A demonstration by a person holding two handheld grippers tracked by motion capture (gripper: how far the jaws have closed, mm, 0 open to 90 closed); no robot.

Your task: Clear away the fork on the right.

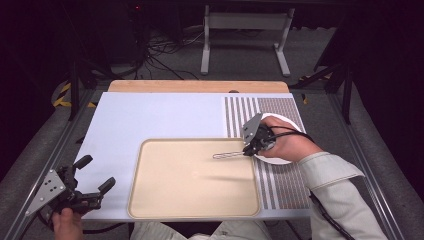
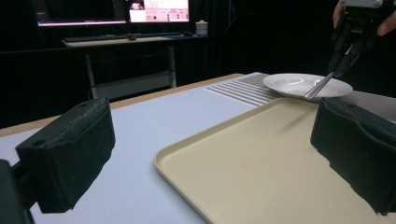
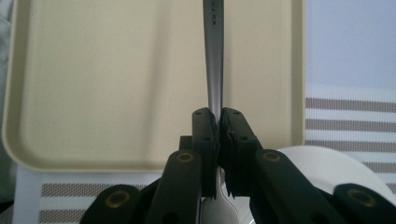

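Observation:
A silver metal utensil (image 1: 227, 155) sticks out leftward over the right side of the beige tray (image 1: 190, 185), clear of its surface. My right gripper (image 1: 252, 145) is shut on it, above the left rim of a white plate (image 1: 288, 120). Seen from the right gripper view, the handle (image 3: 214, 60) runs up from the jaws (image 3: 218, 114) across the tray (image 3: 116, 70), and the plate (image 3: 322, 163) lies below right. My left gripper (image 1: 95, 175) is open and holds nothing, at the table's front left corner. Its view looks across the tray (image 2: 261, 163) at the plate (image 2: 289, 84) and the right gripper (image 2: 348, 51).
A striped placemat (image 1: 280, 185) lies under the plate on the right part of the white tabletop (image 1: 150, 115). A wooden strip (image 1: 200, 86) runs along the far edge. Beyond it stand a desk frame (image 1: 245, 30) and cables on the floor.

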